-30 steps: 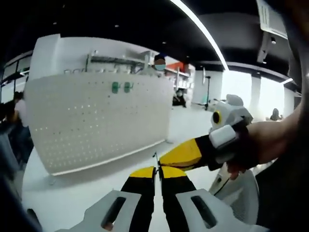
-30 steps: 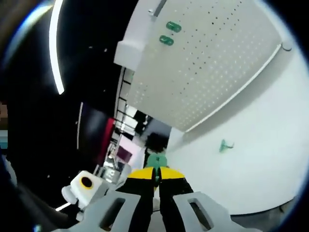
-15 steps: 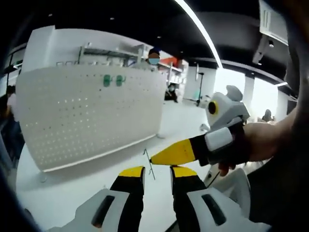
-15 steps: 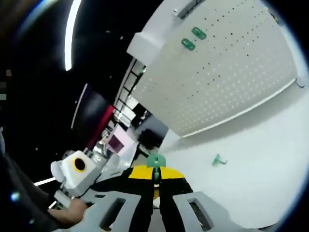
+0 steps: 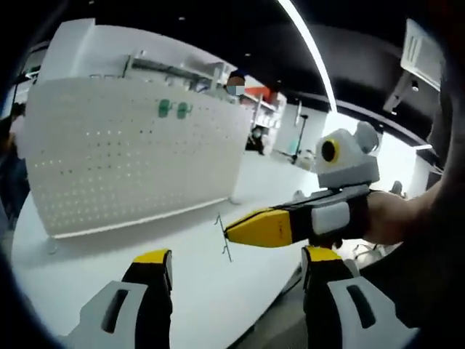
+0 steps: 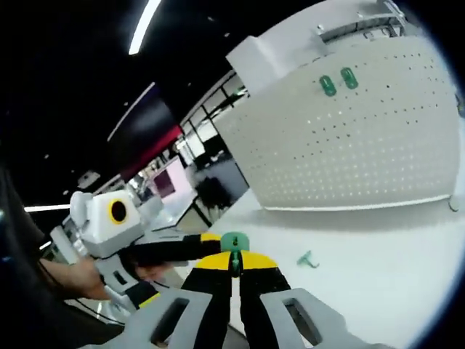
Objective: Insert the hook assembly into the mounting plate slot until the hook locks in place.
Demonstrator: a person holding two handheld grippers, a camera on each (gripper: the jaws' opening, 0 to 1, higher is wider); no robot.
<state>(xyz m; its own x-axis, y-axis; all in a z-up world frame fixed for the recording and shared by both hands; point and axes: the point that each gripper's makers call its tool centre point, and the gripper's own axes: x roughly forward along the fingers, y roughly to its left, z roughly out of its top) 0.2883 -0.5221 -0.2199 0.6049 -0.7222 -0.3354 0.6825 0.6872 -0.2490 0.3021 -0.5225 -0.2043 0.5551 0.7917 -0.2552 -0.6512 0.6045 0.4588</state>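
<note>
A white perforated mounting plate (image 5: 131,160) (image 6: 349,145) stands upright on the white table (image 5: 196,283). Two green hooks (image 5: 174,109) (image 6: 338,80) hang near its top edge. My right gripper (image 6: 234,260) is shut on a green hook assembly (image 6: 232,243). In the left gripper view the right gripper (image 5: 231,233) reaches in from the right, and the assembly's thin wire (image 5: 224,236) sticks out at its yellow tip. My left gripper (image 5: 234,265) stands wide open below it, holding nothing. In the right gripper view the left gripper (image 6: 208,238) comes in from the left.
A loose green hook (image 6: 306,258) lies on the table (image 6: 378,283) in front of the plate. The table's curved edge runs near the grippers. A hand (image 6: 80,280) grips the left tool. Shelving and people stand far behind the plate.
My left gripper went from shut on the hook's wire to wide open, letting go. The right gripper keeps hold of the hook assembly. Both views have swung.
</note>
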